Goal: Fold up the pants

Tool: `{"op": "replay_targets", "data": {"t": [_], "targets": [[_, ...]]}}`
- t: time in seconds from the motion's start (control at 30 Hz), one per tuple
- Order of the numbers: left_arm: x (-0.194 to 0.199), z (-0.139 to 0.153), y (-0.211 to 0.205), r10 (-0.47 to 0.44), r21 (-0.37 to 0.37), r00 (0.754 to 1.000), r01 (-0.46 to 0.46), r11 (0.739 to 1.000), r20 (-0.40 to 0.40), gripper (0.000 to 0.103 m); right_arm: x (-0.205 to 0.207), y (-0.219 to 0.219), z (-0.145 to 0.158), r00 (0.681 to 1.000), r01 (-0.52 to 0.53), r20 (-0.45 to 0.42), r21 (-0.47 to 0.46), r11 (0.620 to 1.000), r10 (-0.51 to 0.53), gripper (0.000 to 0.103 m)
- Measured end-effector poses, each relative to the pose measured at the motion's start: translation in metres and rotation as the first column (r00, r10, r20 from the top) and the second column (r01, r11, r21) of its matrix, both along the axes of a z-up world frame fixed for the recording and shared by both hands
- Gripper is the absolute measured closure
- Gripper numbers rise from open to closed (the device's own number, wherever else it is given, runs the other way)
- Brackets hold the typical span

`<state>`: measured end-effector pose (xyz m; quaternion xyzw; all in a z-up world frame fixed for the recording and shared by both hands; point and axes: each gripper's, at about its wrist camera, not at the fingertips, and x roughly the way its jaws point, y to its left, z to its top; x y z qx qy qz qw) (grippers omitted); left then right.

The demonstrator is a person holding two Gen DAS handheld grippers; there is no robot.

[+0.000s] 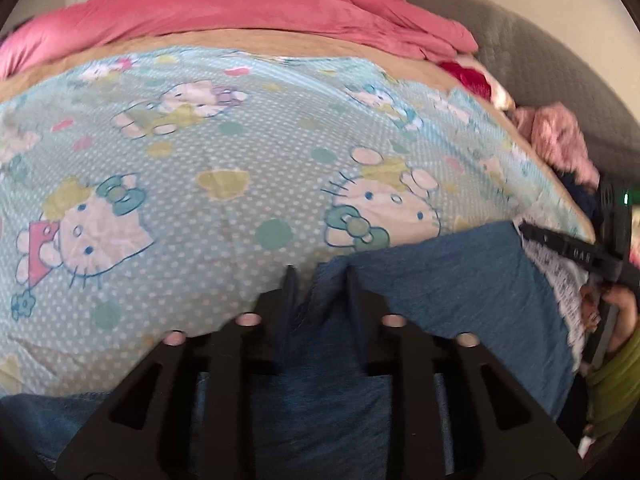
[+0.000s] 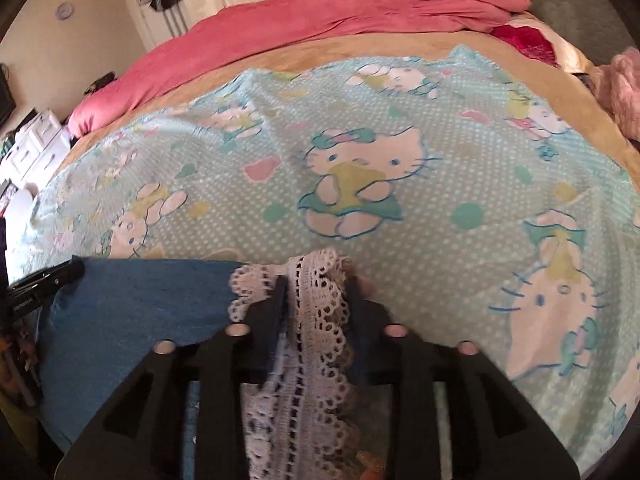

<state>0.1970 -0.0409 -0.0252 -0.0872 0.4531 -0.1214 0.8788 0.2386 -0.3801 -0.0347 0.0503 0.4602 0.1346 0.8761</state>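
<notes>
The blue denim pants [image 1: 440, 280] hang stretched between my two grippers above a light blue Hello Kitty bedspread [image 1: 200, 184]. My left gripper [image 1: 320, 276] is shut on the denim edge. My right gripper [image 2: 316, 280] is shut on the pants' white lace trim [image 2: 316, 320], with blue denim [image 2: 140, 304] spreading out to its left. The right gripper also shows at the right edge of the left wrist view [image 1: 560, 248]. The left gripper shows at the left edge of the right wrist view [image 2: 48, 280].
A pink comforter [image 1: 260, 8] lies bunched along the far side of the bed. A grey padded headboard [image 1: 540, 60] and pink fluffy items [image 1: 560, 140] are at the right. White drawers [image 2: 36, 140] stand beside the bed at the left.
</notes>
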Motion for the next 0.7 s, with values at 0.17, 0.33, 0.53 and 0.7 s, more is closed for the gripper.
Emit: {"op": "replay_targets", "data": {"t": [0.17, 0.33, 0.53, 0.7], "targets": [[-0.015, 0.025, 0.039, 0.108, -0.008, 0.993, -0.108, 0.994, 0.043, 0.067, -0.042, -0.025, 0.030, 0.993, 0.072, 0.098, 0.000, 0.997, -0.072, 0.046], [-0.050, 0.047, 0.070, 0.214, -0.111, 0.975, -0.206, 0.972, 0.067, 0.048, -0.100, -0.028, 0.043, 0.987, 0.053, 0.152, -0.004, 0.999, -0.051, 0.045], [-0.107, 0.049, 0.045, 0.215, 0.022, 0.968, -0.220, 0.975, 0.133, 0.027, -0.155, -0.004, 0.040, 0.983, 0.004, 0.181, -0.063, 0.998, 0.008, 0.045], [-0.127, 0.035, 0.024, 0.185, 0.148, 0.976, -0.201, 0.968, 0.113, 0.017, -0.169, 0.045, 0.037, 0.974, -0.130, 0.171, -0.111, 0.985, 0.148, 0.045]]}}
